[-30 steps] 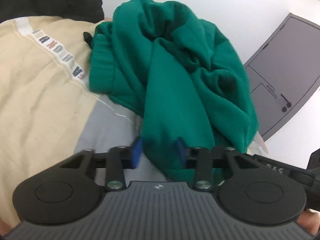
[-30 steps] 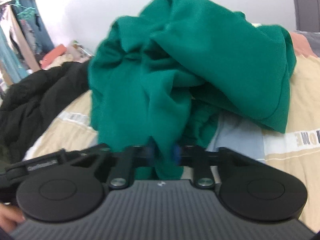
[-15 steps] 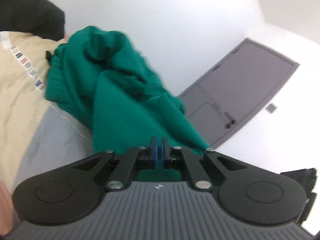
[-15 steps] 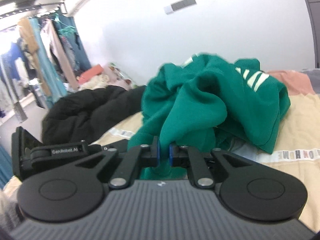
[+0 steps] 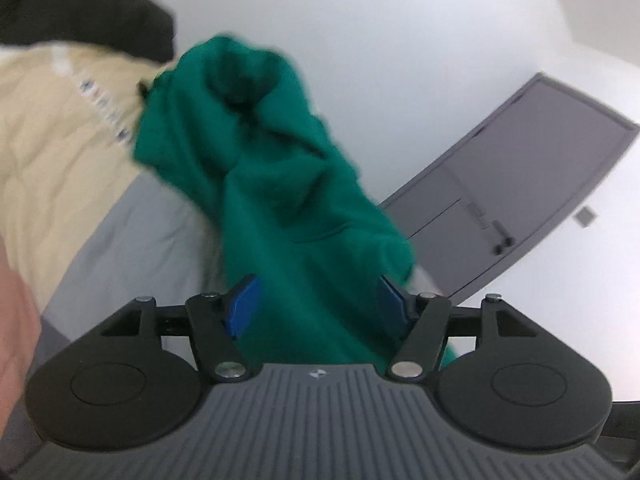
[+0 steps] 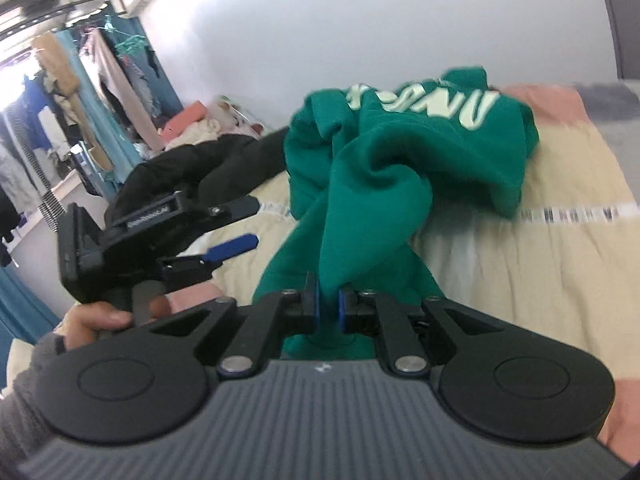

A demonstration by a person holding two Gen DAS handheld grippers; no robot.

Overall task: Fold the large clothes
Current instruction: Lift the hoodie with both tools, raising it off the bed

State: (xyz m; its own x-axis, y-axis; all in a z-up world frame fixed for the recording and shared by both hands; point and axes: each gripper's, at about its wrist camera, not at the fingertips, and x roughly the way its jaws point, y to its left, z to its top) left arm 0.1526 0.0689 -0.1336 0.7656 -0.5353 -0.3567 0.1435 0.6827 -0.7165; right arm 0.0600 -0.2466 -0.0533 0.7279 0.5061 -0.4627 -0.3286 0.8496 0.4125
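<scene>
Presently, right gripper pinches the green sweatshirt, heaped at twelve o'clock on the bed; left gripper, fingers just spread, straddles cloth ungripped. Next: regrasp, spread flat.

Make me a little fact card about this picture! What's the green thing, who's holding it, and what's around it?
Garment: crumpled green sweatshirt with pale lettering
Lying on: beige quilt on a bed
Right gripper: shut, pinching a fold of the sweatshirt
Left gripper: jaws just opened; cloth sits between them, not pressed
Nearby: black jacket beside the sweatshirt
Background: grey door, white wall
</scene>
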